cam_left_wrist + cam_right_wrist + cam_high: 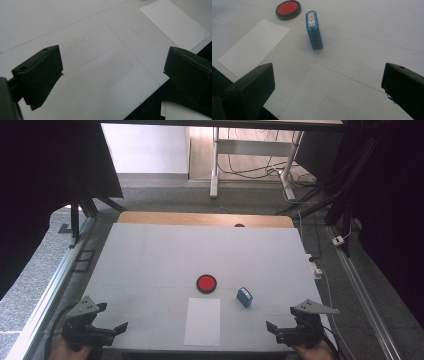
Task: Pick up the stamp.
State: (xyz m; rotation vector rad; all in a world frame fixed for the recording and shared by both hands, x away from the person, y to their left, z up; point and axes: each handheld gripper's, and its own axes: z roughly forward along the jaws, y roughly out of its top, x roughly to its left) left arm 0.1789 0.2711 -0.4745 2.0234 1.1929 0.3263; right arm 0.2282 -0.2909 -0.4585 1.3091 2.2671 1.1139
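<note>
Both black claws, left claw (121, 326) and right claw (271, 326), rest wide apart and empty at the desk's (150, 255) near edge, well short of the small blue plastic stamp (244, 296) lying beside the round red ink pad (206, 283), which a skewed pinch could topple

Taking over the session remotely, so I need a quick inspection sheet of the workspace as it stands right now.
Surface: white table, bare apart from three things.
Job's things: blue stamp lying right of the red ink pad; white paper sheet at the near edge.
Clutter: nothing seen.
Grippers: left gripper and right gripper both open, fingers holding nothing, at the near corners.
Cables: floor cables beyond the table.
Surroundings: table legs, grey floor.
</note>
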